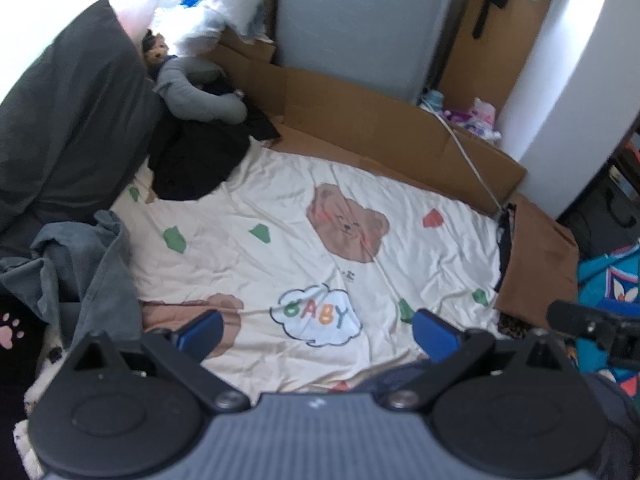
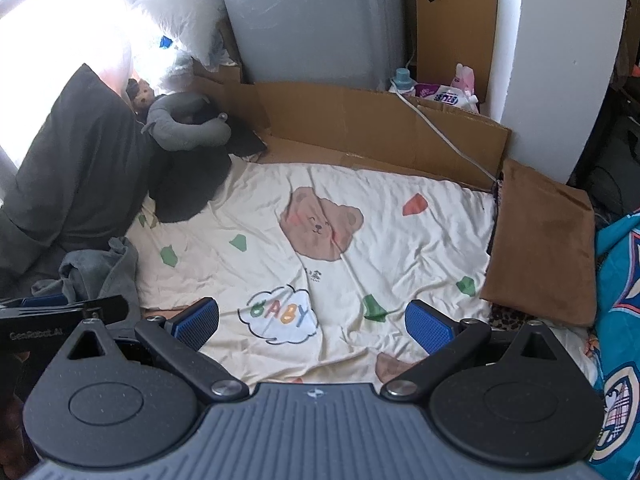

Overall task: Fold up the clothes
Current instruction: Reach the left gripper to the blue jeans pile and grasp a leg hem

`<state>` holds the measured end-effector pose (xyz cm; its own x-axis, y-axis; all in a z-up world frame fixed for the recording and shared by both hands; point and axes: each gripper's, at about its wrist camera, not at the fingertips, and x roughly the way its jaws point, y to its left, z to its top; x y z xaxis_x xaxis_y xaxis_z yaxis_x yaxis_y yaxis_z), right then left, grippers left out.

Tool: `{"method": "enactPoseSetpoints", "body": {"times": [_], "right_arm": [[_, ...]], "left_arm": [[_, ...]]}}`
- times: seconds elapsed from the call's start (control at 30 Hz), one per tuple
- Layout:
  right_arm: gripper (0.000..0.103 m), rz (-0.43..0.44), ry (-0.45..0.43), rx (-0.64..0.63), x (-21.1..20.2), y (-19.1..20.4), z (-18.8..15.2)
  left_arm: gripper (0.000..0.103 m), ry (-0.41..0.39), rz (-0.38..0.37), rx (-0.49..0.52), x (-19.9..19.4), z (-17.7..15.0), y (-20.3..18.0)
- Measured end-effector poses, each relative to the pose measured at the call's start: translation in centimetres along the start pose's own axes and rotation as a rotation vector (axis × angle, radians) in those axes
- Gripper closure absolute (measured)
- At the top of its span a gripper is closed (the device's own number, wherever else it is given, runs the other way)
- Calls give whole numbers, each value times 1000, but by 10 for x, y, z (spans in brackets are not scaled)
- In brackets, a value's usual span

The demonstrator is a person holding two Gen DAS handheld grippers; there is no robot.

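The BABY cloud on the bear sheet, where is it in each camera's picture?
Left wrist view: the BABY cloud sits low in the middle, between the open left gripper's blue pads.
Right wrist view: the BABY cloud is low, left of centre.
Shared landmark: the smiling bear face printed just above it.

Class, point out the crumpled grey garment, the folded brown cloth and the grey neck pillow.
Crumpled grey garment [image 1: 80,268]: left wrist view, on its bunched middle.
Folded brown cloth [image 2: 544,240]: right wrist view, on its flat top face.
Grey neck pillow [image 2: 188,130]: right wrist view, on its curved front.
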<state>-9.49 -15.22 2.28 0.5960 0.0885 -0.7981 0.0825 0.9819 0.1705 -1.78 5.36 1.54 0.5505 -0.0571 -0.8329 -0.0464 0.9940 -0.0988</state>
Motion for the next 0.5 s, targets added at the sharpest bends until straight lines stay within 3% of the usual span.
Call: {"method": "enactPoseSetpoints", "body": {"times": [0.3, 0.5], "right_arm": [[1, 46, -8, -36, 5, 24, 16], [1, 82, -16, -64, 11, 44, 26]], "left_arm": [[1, -30, 55, -66, -10, 8, 50], [4, -40, 101, -154, -12, 7, 106]]}}
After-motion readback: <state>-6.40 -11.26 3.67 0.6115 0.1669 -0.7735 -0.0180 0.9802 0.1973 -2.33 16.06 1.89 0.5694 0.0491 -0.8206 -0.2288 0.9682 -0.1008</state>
